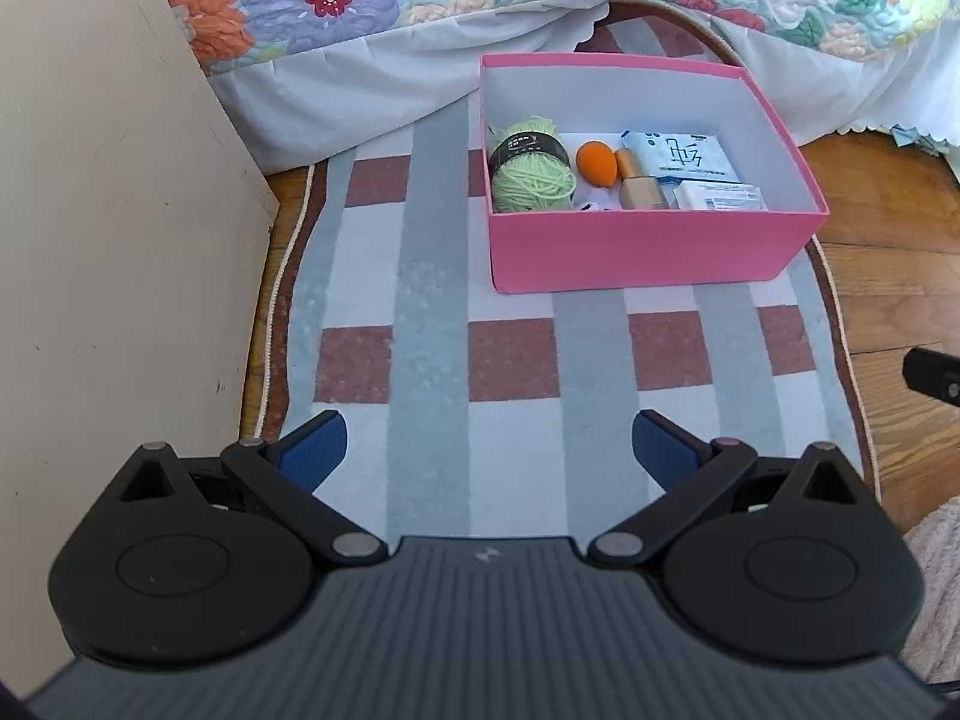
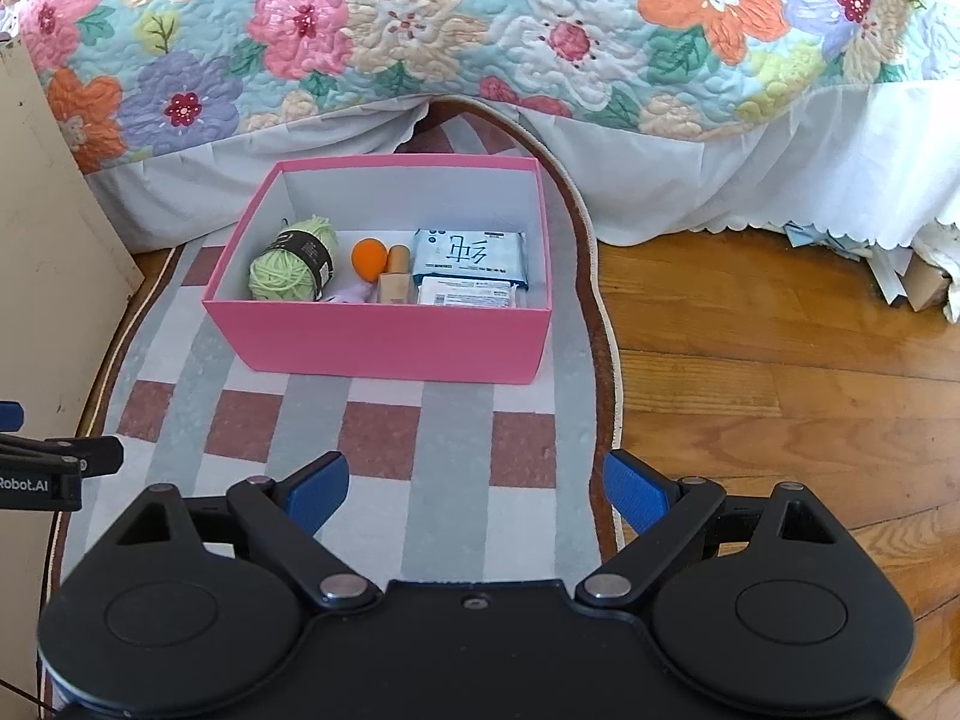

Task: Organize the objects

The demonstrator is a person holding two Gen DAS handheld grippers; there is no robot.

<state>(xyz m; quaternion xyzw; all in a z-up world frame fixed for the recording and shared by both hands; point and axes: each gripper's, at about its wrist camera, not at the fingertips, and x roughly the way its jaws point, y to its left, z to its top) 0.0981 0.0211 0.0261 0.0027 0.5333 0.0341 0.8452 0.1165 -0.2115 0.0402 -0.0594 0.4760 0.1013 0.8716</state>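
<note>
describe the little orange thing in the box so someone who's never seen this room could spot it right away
On the checked rug by the floral bed sits an open pink cardboard box. Inside, between the green yarn ball and the upright beige bottle, lies a small egg-shaped orange sponge, the only orange item there.

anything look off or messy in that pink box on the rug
Nothing stands out. The pink box sits flat on the rug, holding the green yarn, orange sponge, bottle and wipes pack, nothing spilled.

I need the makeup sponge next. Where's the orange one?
In both wrist views, the orange sponge lies inside the pink box, between the green yarn ball on its left and the beige bottle.
</note>
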